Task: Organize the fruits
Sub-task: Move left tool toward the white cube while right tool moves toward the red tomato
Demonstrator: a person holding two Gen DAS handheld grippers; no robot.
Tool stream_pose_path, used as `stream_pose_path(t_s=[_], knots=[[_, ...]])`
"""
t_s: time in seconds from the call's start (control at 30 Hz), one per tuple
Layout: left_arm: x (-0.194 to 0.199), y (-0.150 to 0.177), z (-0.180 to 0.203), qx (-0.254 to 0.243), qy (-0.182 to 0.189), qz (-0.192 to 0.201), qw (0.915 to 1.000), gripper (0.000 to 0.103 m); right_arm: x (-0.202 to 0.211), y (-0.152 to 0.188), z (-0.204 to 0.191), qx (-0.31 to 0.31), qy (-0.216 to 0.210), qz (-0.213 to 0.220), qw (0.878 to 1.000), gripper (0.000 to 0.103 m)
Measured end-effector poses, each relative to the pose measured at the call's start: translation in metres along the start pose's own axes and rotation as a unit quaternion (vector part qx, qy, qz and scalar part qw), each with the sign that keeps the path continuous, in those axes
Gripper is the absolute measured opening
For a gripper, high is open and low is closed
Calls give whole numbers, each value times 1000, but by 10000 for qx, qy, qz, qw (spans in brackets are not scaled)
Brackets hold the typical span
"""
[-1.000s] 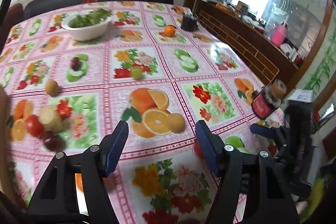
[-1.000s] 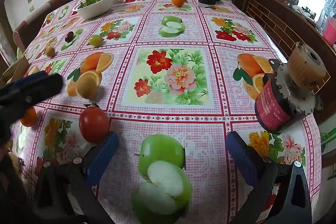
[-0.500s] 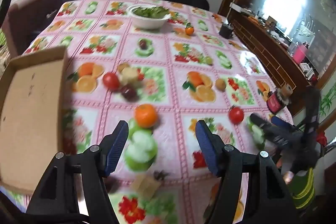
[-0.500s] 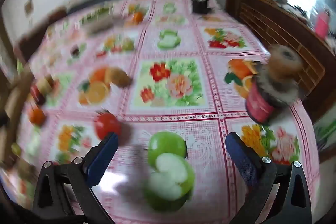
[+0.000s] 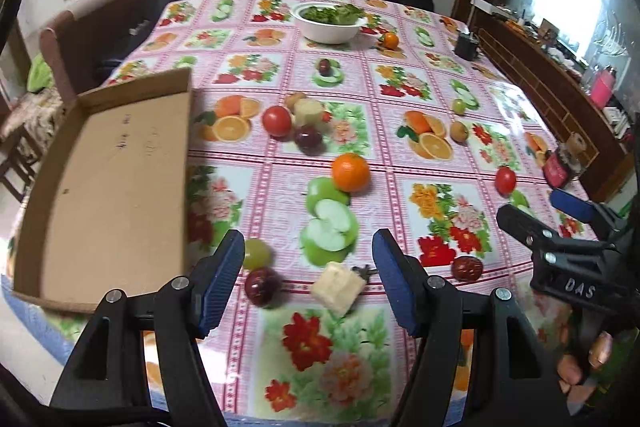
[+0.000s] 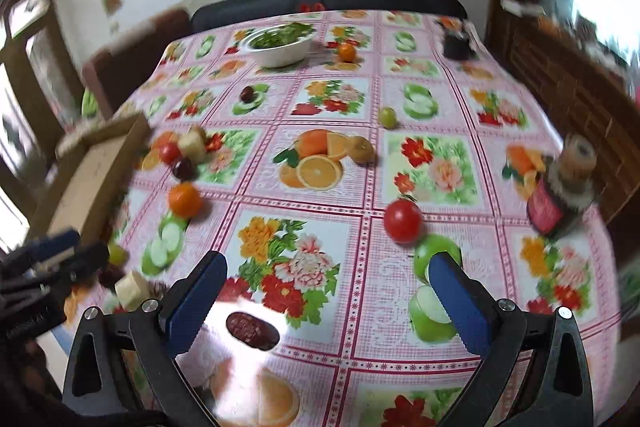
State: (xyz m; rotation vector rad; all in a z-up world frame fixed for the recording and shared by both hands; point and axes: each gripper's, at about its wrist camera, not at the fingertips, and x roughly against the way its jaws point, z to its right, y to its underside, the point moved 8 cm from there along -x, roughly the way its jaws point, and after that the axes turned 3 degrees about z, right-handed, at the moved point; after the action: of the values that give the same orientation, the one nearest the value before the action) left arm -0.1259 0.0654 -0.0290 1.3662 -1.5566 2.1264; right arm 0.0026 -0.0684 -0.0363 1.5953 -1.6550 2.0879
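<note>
Both grippers, left [image 5: 308,281] and right [image 6: 326,301], have fingers spread with nothing in them; the cardboard tray [image 5: 108,183] looks parked close for collecting the scattered fruit.

The left tongs [image 5: 308,279] are held wide apart with nothing between the blue pads, raised above the near edge of the desk [image 5: 400,99] and pointing toward its far side. The right tongs [image 6: 326,303] are likewise spread and empty, angled down over the desk. In the left wrist view the right tongs show at the right, gripped by a hand [image 5: 592,367] at the lower corner.
</note>
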Motion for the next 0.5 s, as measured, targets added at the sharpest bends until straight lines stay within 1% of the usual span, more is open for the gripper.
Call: stream_pose_path(t_s=[0.07,0.13,0.23,0.5], knots=[[3,-1,-2,-50,-147,61,9999,66,2,3,-7,116,44,-91,9999,102],[6,-1,-5,-106,-308,123,9994,66,1,4,-13,145,-22,-133,9998,102],[10,1,-6,-145,-343,137,9992,66,-1,6,-13,121,-16,-183,9998,102],[12,1,-6,-137,-390,130,9991,66,5,4,-9,14,56,-101,9999,102]])
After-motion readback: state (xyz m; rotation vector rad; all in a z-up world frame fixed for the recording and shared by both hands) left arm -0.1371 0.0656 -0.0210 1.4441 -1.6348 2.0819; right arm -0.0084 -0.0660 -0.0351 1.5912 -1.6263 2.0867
